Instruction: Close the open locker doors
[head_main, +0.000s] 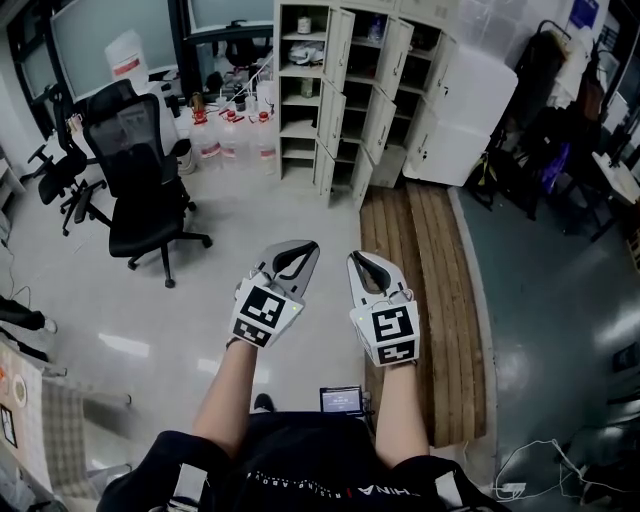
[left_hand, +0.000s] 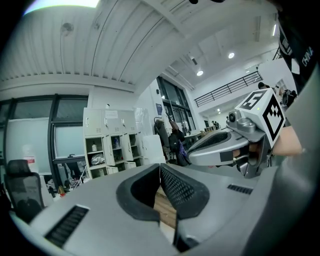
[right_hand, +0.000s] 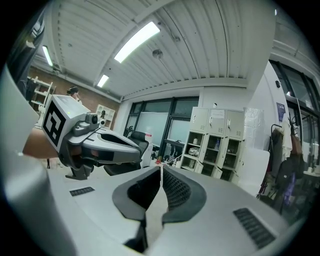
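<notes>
Pale floor: wooden boards lying before lockers; office chair standing apart; jugs beside lockers.

White metal locker unit: head view's top edge is cutting off its upper row. Its open white doors are hiding compartments behind them. Shelf items are showing too small to identify.

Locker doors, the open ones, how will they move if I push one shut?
The open locker doors look like thin flat panels hinged along one edge, so a push should probably swing one easily without bending it. Several share each column, so each is likely light; a hard shove might bounce back open.
</notes>
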